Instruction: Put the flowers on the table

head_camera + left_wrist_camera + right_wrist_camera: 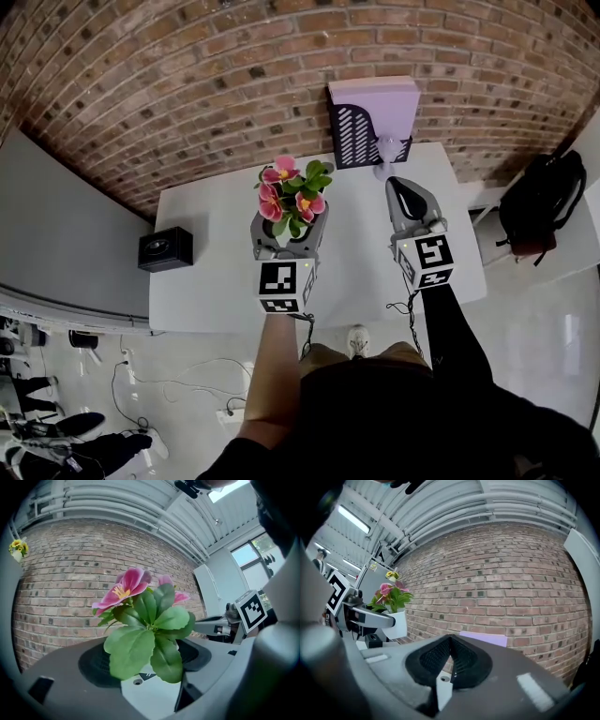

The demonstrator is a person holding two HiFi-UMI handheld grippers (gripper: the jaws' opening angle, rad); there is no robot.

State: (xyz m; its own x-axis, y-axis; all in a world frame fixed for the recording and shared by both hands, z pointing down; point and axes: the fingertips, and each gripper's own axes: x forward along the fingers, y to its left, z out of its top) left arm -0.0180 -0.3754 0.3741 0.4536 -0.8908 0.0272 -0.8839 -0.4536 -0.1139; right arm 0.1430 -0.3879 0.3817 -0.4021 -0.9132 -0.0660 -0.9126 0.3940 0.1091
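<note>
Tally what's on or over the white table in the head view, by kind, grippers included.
grippers: 2 (left gripper holding the flowers, right gripper shut and empty)
potted flowers: 1
black mesh organizer: 1
small white item in front of it, kind unclear: 1
total: 5
</note>
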